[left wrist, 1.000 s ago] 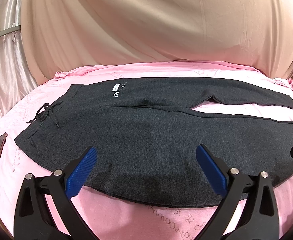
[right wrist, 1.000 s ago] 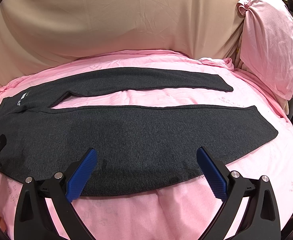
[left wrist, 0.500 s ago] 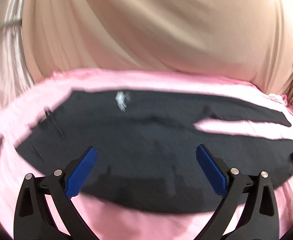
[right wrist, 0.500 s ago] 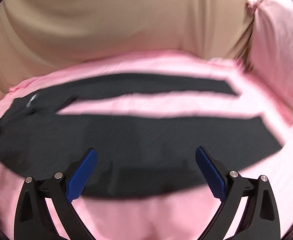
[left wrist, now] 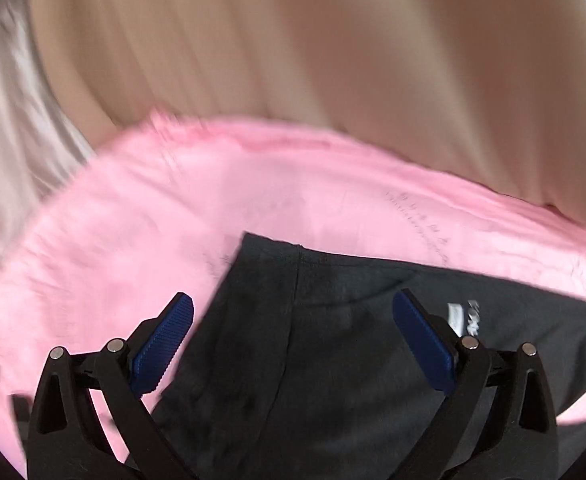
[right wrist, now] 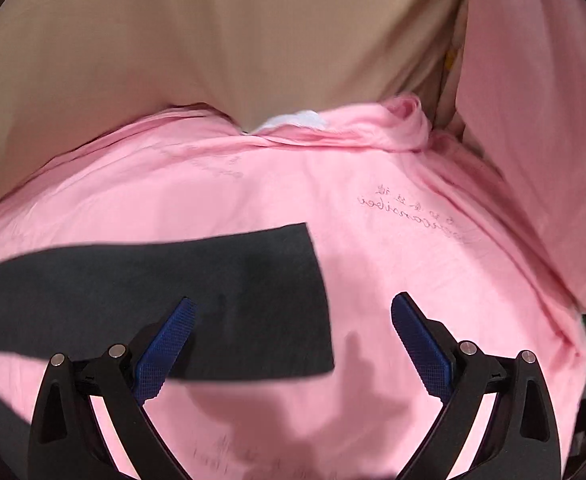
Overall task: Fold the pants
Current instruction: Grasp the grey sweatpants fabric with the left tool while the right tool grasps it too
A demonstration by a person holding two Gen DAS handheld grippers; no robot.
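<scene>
The left hand-held gripper (left wrist: 293,340) hangs spread wide over the waist end of the dark pants (left wrist: 333,360), pinching nothing. The waistband corner sits just above centre in its frame, a vertical seam runs down between the blue pads, and the white logo (left wrist: 463,318) shows just right of the right pad.

The right hand-held gripper (right wrist: 291,340) is equally spread and empty. A leg cuff (right wrist: 285,300) of the pants lies at centre-left of its frame, its left pad over the cloth and its right pad over bare sheet.

So the long axis of the pants runs from one gripper to the other, left nearer the waist, right nearer the cuff; a fold likely starts from these two ends.

Everything rests on a bed under a pink sheet (right wrist: 393,248). Beige cloth (right wrist: 213,40) fills the upper frame behind it, and a pink pillow (right wrist: 533,120) stands at the upper right.
</scene>
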